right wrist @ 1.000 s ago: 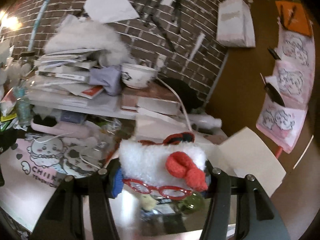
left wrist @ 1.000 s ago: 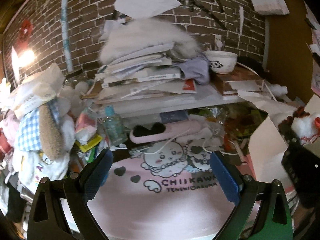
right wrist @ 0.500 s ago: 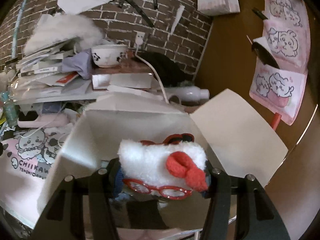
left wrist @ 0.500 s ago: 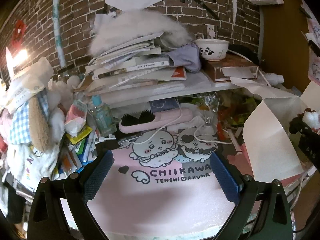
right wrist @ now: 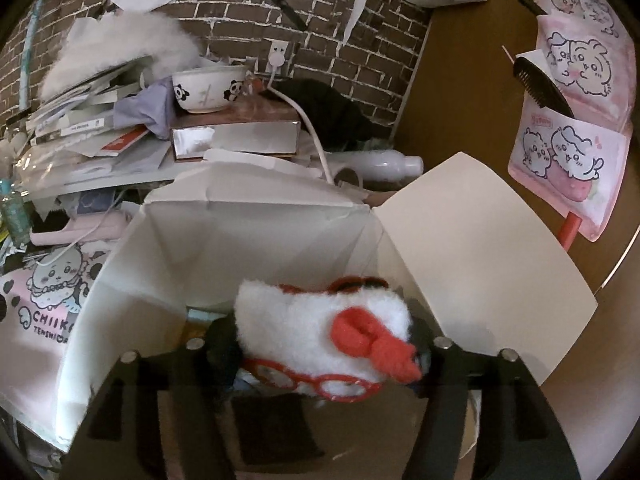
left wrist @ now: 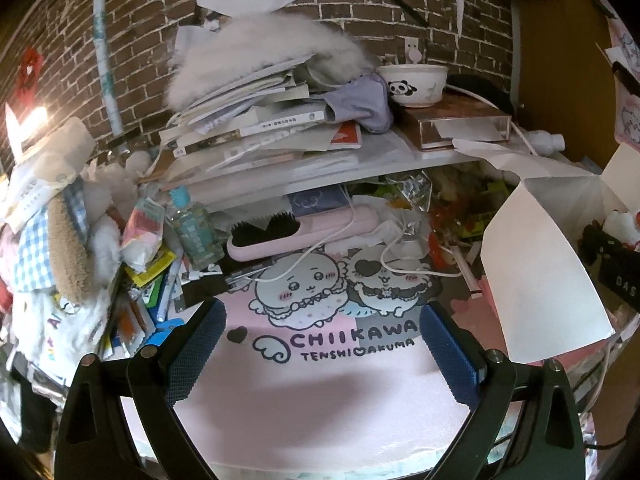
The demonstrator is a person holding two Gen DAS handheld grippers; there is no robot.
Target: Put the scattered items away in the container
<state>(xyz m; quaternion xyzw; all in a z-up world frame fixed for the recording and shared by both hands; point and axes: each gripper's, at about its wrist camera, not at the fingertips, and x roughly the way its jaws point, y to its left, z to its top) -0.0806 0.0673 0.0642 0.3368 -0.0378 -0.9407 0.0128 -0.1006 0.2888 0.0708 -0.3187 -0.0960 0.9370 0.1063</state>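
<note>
In the left wrist view, the left gripper (left wrist: 322,352) has its blue pads (left wrist: 195,350) wide apart and nothing between them. It hangs over a pink mat (left wrist: 320,384) with cartoon animals printed on it. Behind the mat lie a pink hairbrush (left wrist: 300,232) with a white cable (left wrist: 320,246) across it, and a small bottle (left wrist: 192,224) stands to its left. A shelf (left wrist: 360,162) above carries a pile of books (left wrist: 256,124) and a panda bowl (left wrist: 412,84). At the right, a white flap of the box (left wrist: 536,280) stands up beside the mat.

In the right wrist view, the right gripper (right wrist: 320,354) is clamped on a white plush toy (right wrist: 316,328). The toy is fluffy, with a red bow and red glasses. It is held above the open white cardboard box (right wrist: 256,240), between the raised flaps. Inside the box, dark things lie below the toy, but I cannot tell what they are. Behind the box are a white bottle (right wrist: 384,162) lying on its side and the panda bowl (right wrist: 208,90).
</note>
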